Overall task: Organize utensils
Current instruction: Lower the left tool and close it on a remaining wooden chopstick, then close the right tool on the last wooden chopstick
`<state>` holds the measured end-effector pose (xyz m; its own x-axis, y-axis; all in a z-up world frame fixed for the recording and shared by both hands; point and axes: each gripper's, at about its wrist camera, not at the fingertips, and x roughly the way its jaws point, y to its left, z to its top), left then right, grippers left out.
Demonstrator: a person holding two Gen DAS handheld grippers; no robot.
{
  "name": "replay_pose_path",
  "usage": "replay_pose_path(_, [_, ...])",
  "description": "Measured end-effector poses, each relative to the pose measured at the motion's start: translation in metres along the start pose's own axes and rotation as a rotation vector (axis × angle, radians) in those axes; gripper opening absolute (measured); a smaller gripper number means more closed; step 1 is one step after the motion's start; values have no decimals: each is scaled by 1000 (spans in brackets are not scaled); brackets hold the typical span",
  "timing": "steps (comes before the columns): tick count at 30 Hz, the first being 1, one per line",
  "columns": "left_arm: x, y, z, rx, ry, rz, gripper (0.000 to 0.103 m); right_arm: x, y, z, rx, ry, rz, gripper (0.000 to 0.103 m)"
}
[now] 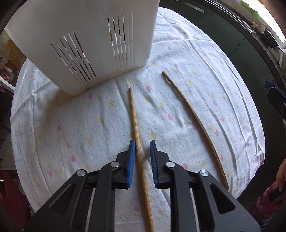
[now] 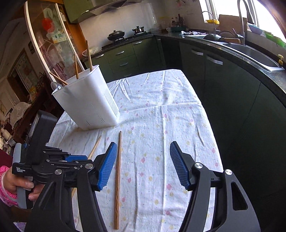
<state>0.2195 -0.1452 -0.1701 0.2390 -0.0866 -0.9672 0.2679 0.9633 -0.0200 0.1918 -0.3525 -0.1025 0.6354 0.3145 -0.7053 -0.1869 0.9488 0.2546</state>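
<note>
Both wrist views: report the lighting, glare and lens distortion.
Left wrist view: daylight, soft shadow under the white utensil holder; fisheye bows the darker chopstick; window glare top right. Right wrist view: sharp, the window blown out, counter edge curved.

1. The right tool [image 2: 143, 164] is held wide open over the cloth-covered bench [image 2: 160, 110].
2. A dark chopstick [image 2: 118, 178] is seen lying just beside its left pad.
3. A white holder [image 2: 89, 105] is filled with utensils.
</note>
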Motion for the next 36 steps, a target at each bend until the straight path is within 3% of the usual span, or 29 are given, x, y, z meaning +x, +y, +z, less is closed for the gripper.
replay_pose_path(1, [1,2,1,0,-5,7,8,3,4,0,-11,9,2,61])
replay_pose_path(7, [0,20,-7,-24,2,3,7,50,43,1,-105,145,46,58])
replay_pose_path(12, [-4,48,-14,-74,-4,19,7,95,76,-8,-228,264,-13,52])
replay_pose_path(21, [-8,87,-24,-137,-15,17,8,129,87,-7,-250,333,-72,51])
replay_pose_path(25, [-15,92,-30,-152,-23,-3,28,134,91,-6,-272,342,-92,43])
replay_pose_path(30, [-20,99,-33,-156,-19,-2,35,132,97,-7,-295,346,-89,11])
replay_pose_path(36, [-13,91,-32,-136,-4,-1,46,129,97,-9,-293,346,-78,7])
